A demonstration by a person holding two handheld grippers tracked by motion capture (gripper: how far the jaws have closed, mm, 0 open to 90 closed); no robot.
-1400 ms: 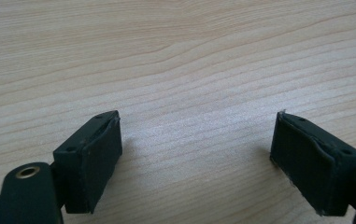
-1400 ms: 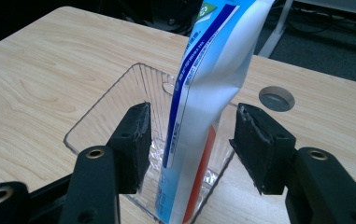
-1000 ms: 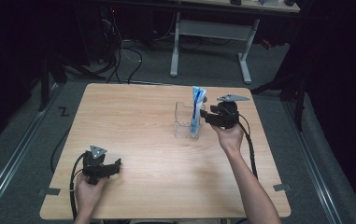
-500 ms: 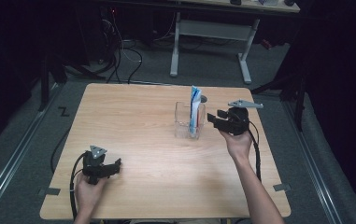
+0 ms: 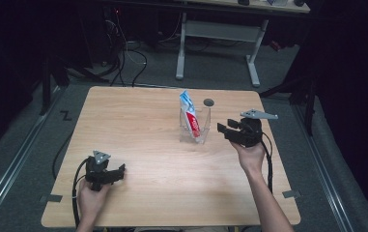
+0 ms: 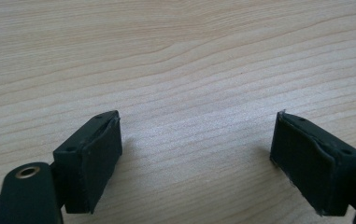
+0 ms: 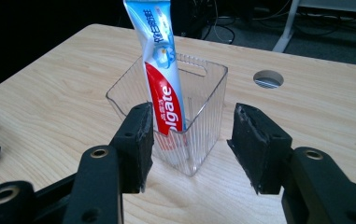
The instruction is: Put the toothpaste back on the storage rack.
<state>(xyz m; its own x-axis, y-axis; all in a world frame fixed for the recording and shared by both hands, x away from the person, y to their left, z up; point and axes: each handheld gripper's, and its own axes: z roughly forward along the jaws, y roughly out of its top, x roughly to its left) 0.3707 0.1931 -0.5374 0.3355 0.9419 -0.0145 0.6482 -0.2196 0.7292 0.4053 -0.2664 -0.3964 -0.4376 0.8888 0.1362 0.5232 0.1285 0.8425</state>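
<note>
The tube (image 5: 191, 116) stands tilted in the clear box (image 5: 194, 126) at upper centre of the worktop (image 5: 138, 130); the right tool (image 5: 224, 130), released, sits just right of it; the left tool (image 5: 120, 172), released, lower left, well apart.

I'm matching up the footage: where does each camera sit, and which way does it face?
High view: above the person's side, looking forward and down on the wooden table; both forearms, left gripper, right gripper.
Left gripper view: rides that gripper, facing bare tabletop; its open fingers.
Right gripper view: faces the toothpaste tube in the clear container; open fingers.
High and right gripper views share tube and container.
</note>
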